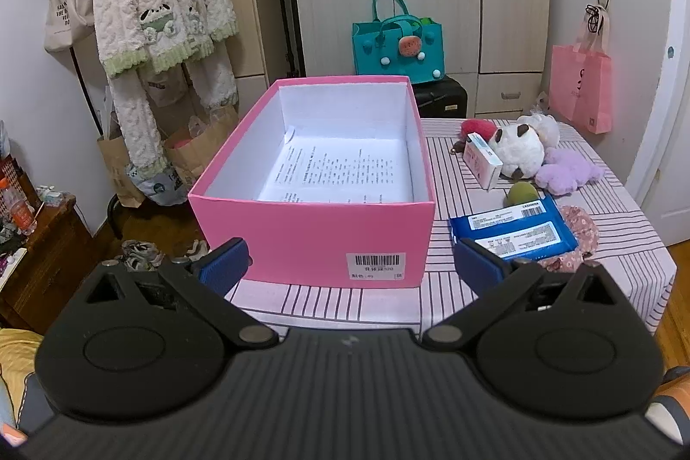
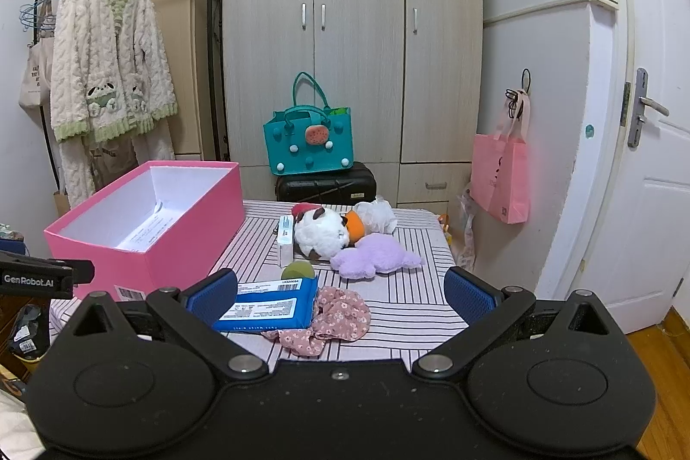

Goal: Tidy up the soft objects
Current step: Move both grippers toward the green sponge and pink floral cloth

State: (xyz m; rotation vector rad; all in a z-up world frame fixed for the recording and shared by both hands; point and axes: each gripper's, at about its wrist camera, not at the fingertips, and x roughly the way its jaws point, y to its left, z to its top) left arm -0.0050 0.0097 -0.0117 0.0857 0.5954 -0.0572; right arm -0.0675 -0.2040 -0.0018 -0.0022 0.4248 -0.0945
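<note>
Both tongs spread wide, empty. The floral scrunchie point(image 2: 334, 320) lies near the bench's front edge, dead ahead of the right tongs point(image 2: 340, 294); pink box point(image 1: 310, 227) faces the left tongs point(image 1: 351, 266).

A matt pink cardboard box point(image 1: 310, 240) sits on striped cloth point(image 2: 409, 313) beside fluffy plush toys point(image 2: 321, 233) and a glossy plastic packet point(image 2: 267, 307).

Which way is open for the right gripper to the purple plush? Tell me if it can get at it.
Probably yes. The right gripper is open, and the purple plush lies straight ahead on the striped table, uncovered; only the floral fabric lies nearer, left of the path.
</note>
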